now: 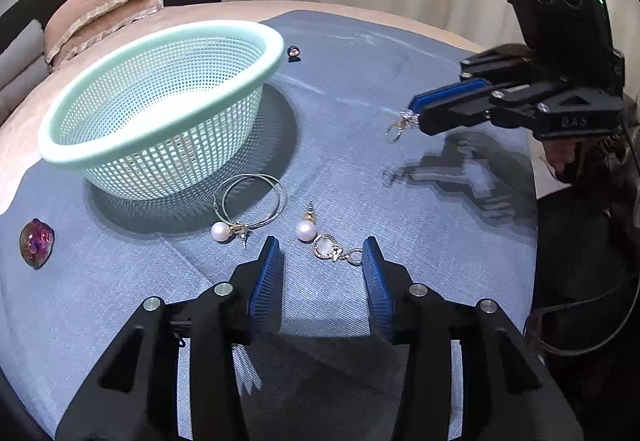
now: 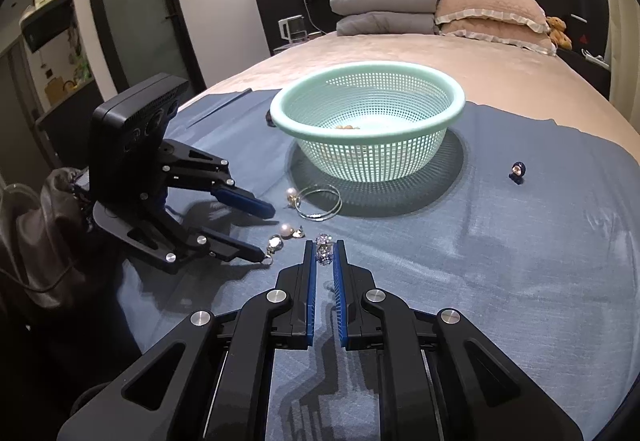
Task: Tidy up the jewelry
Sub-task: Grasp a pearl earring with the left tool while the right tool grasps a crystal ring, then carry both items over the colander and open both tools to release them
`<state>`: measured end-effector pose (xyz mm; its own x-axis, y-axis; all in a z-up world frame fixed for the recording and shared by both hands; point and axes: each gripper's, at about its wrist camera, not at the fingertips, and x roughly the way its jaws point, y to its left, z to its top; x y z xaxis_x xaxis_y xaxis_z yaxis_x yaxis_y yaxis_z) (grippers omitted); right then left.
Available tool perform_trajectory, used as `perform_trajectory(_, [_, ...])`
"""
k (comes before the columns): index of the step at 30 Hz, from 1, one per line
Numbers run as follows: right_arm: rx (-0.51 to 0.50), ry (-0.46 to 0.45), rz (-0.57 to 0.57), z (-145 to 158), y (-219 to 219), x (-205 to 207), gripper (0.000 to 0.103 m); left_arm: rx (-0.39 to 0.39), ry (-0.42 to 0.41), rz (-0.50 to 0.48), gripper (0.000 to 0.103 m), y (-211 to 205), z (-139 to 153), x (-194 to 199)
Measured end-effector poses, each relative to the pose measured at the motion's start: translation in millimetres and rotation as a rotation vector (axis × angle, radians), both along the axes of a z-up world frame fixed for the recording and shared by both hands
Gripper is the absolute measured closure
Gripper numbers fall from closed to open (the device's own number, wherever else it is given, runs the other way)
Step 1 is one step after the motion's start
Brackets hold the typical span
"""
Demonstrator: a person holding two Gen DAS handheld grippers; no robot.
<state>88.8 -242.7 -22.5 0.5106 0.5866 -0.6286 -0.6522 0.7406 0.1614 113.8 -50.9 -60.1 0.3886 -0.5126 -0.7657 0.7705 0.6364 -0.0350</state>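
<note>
A mint-green mesh basket (image 1: 276, 45) (image 2: 276, 109) stands on a blue cloth (image 1: 360, 89); small gold pieces (image 2: 348, 127) lie in its bottom. My left gripper (image 1: 323, 245) (image 2: 264, 233) is open low over the cloth. A pearl-and-crystal drop earring (image 1: 326, 241) (image 2: 286, 231) lies flat between its fingertips, and the pads do not press it. My right gripper (image 2: 324, 247) (image 1: 416, 113) is shut on a small crystal earring (image 2: 324, 253) (image 1: 400, 125), held above the cloth to the right of the basket. Thin hoop earrings with a pearl (image 1: 248, 209) (image 2: 320, 203) lie by the basket's foot.
An iridescent purple piece (image 1: 36, 243) lies at the cloth's left edge. A small dark blue stud (image 1: 294, 51) (image 2: 517, 171) sits beyond the basket. The cloth is spread over a beige bed with pillows (image 2: 492, 13) at its head. A person's dark sleeve (image 1: 600, 161) is behind the right gripper.
</note>
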Motion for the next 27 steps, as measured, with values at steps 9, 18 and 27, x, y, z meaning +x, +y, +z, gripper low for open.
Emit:
perform_trajectory(9, [0.022,0.006,0.003,0,-1,-5,0.095,0.011,0.063,-0.013,0.098,-5,-4,2])
perform_trajectory(18, [0.126,-0.046,0.033,18,-12,-15,0.095,-0.131,-0.176,0.104,0.098,13,47,-24])
perform_trajectory(27, [0.571,-0.210,0.019,79,-59,-5,0.095,-0.356,-0.311,0.350,0.097,45,125,-8])
